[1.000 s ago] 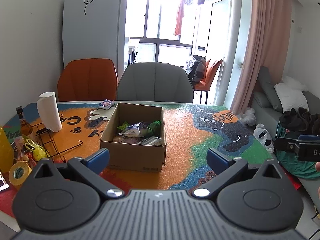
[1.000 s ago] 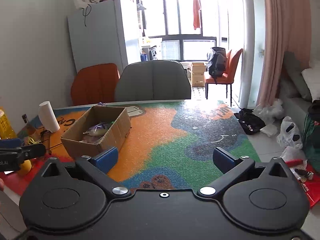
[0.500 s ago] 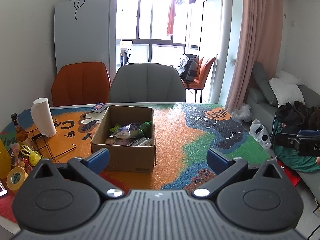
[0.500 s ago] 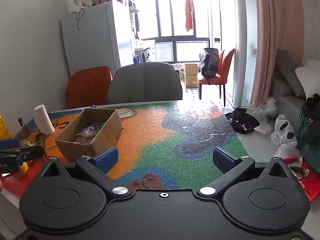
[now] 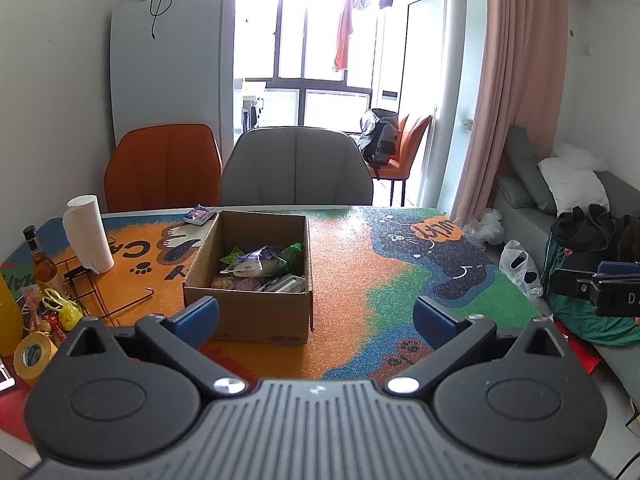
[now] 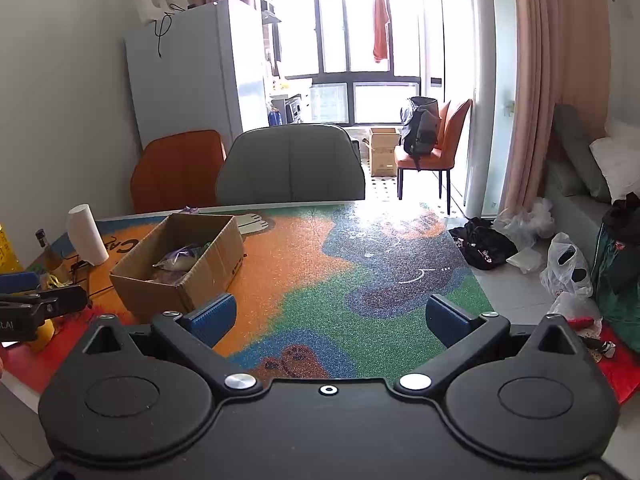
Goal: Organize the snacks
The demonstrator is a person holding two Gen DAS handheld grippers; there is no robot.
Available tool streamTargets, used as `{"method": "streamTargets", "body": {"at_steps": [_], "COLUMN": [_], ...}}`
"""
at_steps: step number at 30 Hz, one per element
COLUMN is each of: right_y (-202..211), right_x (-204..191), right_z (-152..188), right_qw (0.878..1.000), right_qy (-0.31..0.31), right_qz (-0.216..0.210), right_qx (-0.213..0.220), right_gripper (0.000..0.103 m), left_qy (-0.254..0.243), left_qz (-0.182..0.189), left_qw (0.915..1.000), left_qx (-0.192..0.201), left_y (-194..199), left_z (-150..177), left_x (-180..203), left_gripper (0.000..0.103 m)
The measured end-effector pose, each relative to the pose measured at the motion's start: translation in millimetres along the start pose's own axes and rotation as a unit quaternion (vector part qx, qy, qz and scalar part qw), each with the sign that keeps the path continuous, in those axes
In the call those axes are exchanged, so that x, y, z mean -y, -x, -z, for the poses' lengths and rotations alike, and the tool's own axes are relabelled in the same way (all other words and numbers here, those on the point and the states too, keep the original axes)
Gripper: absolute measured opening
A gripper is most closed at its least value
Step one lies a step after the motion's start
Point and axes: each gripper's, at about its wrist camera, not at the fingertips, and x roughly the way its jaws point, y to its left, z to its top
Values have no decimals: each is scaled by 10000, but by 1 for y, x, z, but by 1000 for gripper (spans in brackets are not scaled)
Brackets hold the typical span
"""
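Trouble, as I judge it, would come from the box itself: it is light cardboard on a mat, and a jaw that catches its near wall on the way in could shove it or fold the wall instead of reaching the snacks. The packets are loose, crinkly and piled together, so a pinch could lift two at once or slip off the film. In the left wrist view, the left gripper has its jaws wide apart and empty. The box sits ahead of them and a little left of centre, its near wall just beyond the left pad; the snacks lie inside, toward the near end. A small packet lies on the mat just past the box's far left corner.

Right wrist view: the right gripper is also spread wide and holds nothing. Here the box lies off to the left, beyond the left pad, well outside the gap, with bare mat between the jaws. A swing from this side would meet the box's long wall first.
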Motion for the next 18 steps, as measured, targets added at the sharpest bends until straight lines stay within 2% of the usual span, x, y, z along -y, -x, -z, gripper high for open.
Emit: {"method": "streamTargets", "body": {"at_steps": [18], "right_y": [-1], "right_x": [-3], "right_z": [0], "right_qw": [10000], "right_qy": [49], "right_qz": [-2], "right_qx": [-55], "right_gripper": [103], "left_qy": [35], "left_qz": [1], "left_qw": [10000], "left_qx": [-24], "left_y": [0], "left_z": [0], "left_x": [0], "left_gripper": [103]}}
